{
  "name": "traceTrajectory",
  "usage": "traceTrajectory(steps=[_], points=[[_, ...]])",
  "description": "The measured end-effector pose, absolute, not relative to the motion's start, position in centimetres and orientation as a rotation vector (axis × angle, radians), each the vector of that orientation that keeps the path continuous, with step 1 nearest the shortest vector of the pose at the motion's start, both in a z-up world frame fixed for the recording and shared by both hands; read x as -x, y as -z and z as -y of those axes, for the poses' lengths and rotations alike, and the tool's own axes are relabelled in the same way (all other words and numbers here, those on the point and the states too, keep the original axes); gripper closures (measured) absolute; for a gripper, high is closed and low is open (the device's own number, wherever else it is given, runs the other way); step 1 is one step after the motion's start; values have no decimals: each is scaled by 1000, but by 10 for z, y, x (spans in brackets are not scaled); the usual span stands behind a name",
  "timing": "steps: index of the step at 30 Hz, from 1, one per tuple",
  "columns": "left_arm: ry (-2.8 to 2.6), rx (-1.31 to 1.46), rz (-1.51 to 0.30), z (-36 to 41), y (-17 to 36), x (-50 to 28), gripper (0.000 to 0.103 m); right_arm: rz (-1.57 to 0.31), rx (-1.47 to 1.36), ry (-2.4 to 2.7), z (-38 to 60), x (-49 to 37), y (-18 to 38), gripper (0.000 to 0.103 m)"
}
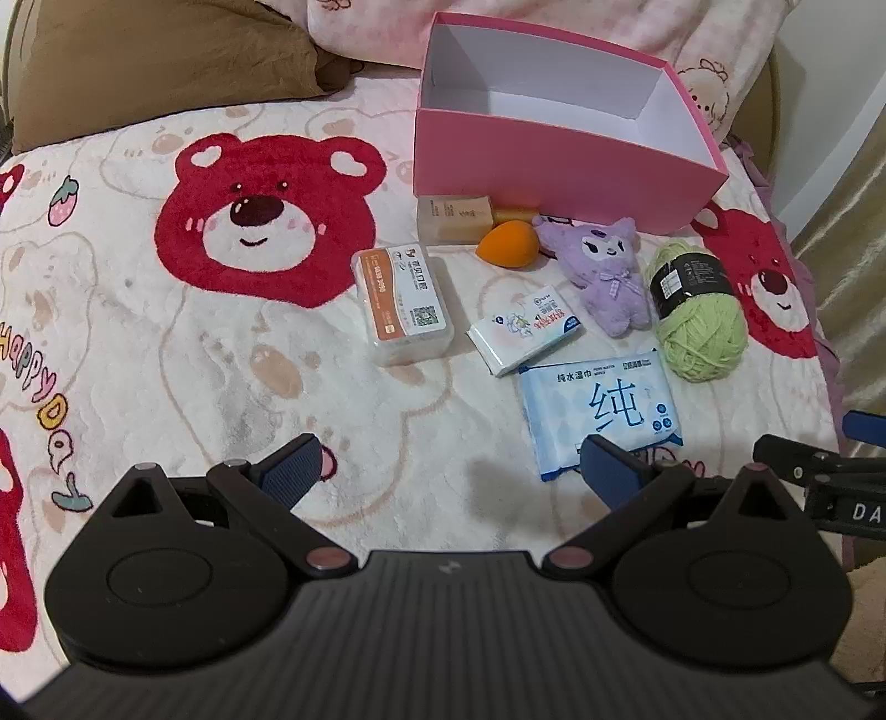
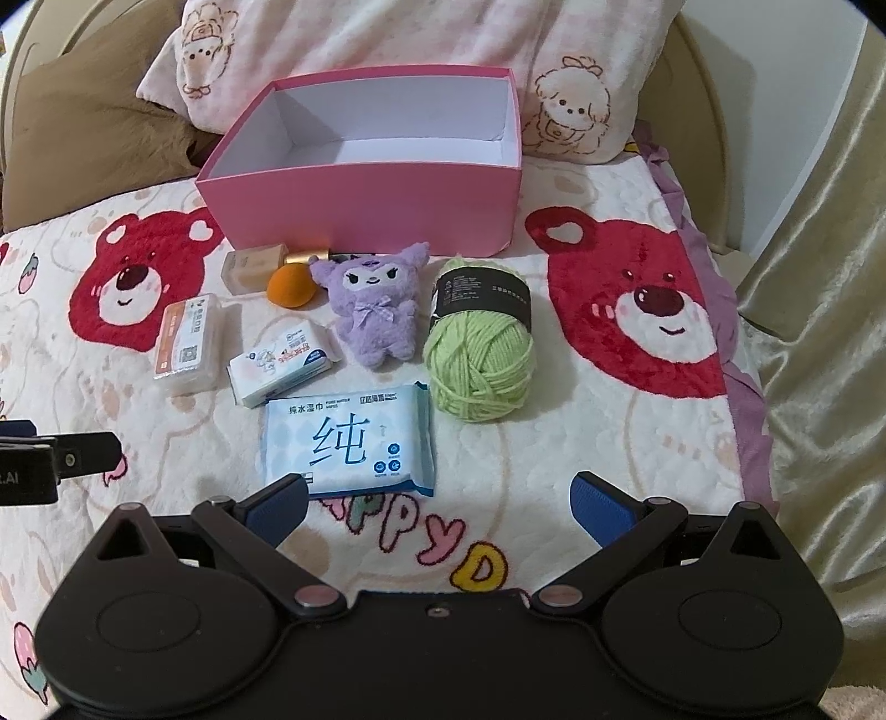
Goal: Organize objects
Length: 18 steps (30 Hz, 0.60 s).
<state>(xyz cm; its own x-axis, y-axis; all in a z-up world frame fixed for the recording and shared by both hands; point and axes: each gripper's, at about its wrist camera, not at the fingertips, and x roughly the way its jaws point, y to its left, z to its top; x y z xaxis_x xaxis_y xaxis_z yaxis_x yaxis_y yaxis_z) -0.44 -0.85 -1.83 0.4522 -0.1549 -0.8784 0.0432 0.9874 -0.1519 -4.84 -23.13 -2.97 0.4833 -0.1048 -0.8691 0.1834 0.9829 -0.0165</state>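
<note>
A fleecy cream blanket [image 2: 581, 443] printed with red bear faces covers the bed, with pillows [image 2: 387, 39] at the head and a beige curtain [image 2: 819, 332] to the right. An open pink box [image 2: 365, 194] stands near the pillows. Before it lie green yarn [image 2: 480, 354], a purple plush [image 2: 376, 304], blue wet wipes [image 2: 349, 443], a tissue pack [image 2: 282, 365] and an orange sponge [image 2: 289, 285]. Both the left gripper [image 1: 448, 471] and right gripper [image 2: 437, 498] hover spread, holding nothing.
</note>
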Motion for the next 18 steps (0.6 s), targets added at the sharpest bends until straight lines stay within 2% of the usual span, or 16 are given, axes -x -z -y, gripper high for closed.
traceTrajectory(steps=[7,12,15,18], points=[[137,75,-1093,8,10,-1,2,-1046,-73,189,233,49,21,1],[126,-95,-1006,21,-20,-11,2,-1000,-37,40,229,46,-11,1],[144,-109,-997,25,-32,-24,2,-934,-8,-87,228,45,-27,1],[194,-113,-992,31,-33,-38,3,-802,-105,-183,244,46,-37,1]])
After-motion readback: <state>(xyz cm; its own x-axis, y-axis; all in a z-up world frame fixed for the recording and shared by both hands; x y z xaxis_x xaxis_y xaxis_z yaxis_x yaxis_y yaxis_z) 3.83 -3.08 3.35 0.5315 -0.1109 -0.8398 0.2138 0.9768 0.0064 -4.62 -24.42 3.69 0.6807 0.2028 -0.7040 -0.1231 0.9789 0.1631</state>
